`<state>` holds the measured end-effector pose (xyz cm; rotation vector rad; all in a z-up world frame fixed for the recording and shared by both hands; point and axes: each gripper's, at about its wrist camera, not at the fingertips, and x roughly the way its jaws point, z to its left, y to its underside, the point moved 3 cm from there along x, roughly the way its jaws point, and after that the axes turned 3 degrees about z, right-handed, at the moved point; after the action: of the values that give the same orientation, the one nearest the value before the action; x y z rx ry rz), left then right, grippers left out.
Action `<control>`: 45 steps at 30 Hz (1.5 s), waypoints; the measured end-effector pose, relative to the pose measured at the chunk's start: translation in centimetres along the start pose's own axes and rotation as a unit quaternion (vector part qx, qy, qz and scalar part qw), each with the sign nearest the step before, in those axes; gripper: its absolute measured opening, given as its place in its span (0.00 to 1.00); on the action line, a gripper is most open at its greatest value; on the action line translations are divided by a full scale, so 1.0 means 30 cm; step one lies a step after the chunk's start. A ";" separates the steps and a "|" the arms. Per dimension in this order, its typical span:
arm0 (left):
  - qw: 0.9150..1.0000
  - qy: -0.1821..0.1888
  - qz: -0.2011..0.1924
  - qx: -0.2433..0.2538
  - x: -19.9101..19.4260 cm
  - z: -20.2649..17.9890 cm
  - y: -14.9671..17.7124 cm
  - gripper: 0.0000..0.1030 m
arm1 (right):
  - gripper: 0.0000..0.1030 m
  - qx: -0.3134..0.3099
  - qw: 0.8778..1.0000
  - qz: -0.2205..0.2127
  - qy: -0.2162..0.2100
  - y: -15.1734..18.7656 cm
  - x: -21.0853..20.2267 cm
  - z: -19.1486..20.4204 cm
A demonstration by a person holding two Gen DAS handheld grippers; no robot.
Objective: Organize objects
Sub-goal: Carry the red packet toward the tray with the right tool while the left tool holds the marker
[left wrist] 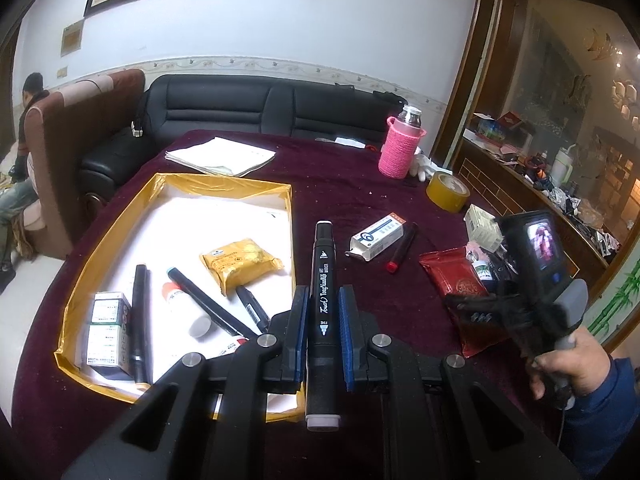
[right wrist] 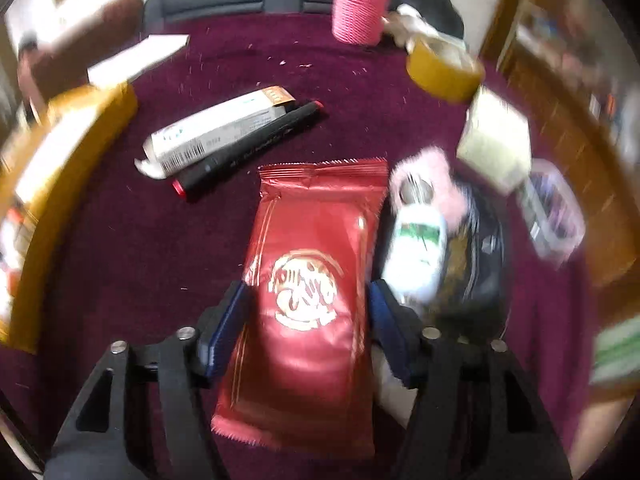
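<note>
Left gripper (left wrist: 323, 322) is clamped tight on a black art marker (left wrist: 322, 280), blue ribbed pads pinching the smooth barrel at mid-length, white print running along it, a pale grey cap at the near end. It hangs above the near right corner of the shallow box (left wrist: 100, 248), a white-floored tray with glossy yellow taped walls. Inside lie more black markers (left wrist: 140, 312), a white tube (left wrist: 184, 308), a crinkled yellow foil sachet (left wrist: 240, 262) and two stacked little cartons (left wrist: 107, 328); the near edge of the box is cut off behind the gripper's frame.

Over to the right gripper (right wrist: 308, 312): jaws stand wide, one either side of a shiny red foil packet (right wrist: 308, 280) with serrated ends and a gold round emblem. Whether the pads actually touch the foil is hard to say through the motion blur. The packet lies flat on the plush maroon tablecloth (right wrist: 120, 240), flecked with pale crumbs.

Just beyond it, a long white carton (right wrist: 216, 132) lies touching a black marker with red caps (right wrist: 248, 148). At the packet's right edge is a jumble: a small white bottle (right wrist: 416, 256) with a green label, something pink and fluffy (right wrist: 424, 164), dark items beneath that I can't identify. Farther back are a roll of yellow tape (right wrist: 440, 68) and a flask in a pink knitted sleeve (right wrist: 360, 4), its top cut off in this view.

From the left wrist view, a hand (left wrist: 568, 364) in a blue sleeve grips the right tool's handle.
</note>
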<state>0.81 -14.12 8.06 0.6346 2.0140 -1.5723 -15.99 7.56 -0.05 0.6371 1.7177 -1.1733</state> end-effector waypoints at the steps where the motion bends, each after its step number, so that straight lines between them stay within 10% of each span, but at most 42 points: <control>1: 1.000 -0.001 0.001 -0.001 0.001 0.004 -0.001 0.11 | 0.66 -0.028 0.999 -0.001 0.028 0.002 0.003 0.030; 6: 1.000 -0.001 0.001 -0.007 0.002 0.033 -0.007 0.11 | 0.46 -0.060 0.996 -0.010 0.065 0.016 0.022 0.054; 11: 1.000 0.013 0.005 -0.025 0.001 0.082 -0.019 0.11 | 0.37 -0.002 0.999 -0.030 -0.024 -0.003 -0.030 0.005; 14: 0.999 0.015 0.007 -0.043 -0.003 0.136 -0.038 0.11 | 0.11 0.017 0.994 -0.052 -0.093 -0.033 -0.105 0.050; 23: 0.998 -0.009 0.003 -0.063 -0.024 0.262 -0.057 0.11 | 0.15 -0.025 0.995 -0.060 -0.075 -0.116 -0.183 0.185; 27: 0.998 -0.004 0.007 -0.059 -0.014 0.266 -0.052 0.11 | 0.61 -0.019 0.998 -0.045 -0.033 -0.077 -0.139 0.111; 33: 0.998 0.009 0.014 -0.054 0.013 0.227 -0.048 0.11 | 0.73 0.006 0.998 -0.016 -0.065 -0.022 -0.098 0.039; 39: 0.999 0.006 0.018 -0.048 0.011 0.202 -0.045 0.11 | 0.72 -0.010 0.998 0.016 -0.057 0.005 0.006 0.089; 45: 0.999 0.004 0.020 -0.050 0.014 0.208 -0.048 0.11 | 0.46 -0.028 0.999 0.005 -0.037 0.027 0.033 0.110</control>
<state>0.23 -20.50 7.56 0.6395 2.0596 -1.4377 -14.46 4.81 -1.66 0.5609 1.6767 -1.1234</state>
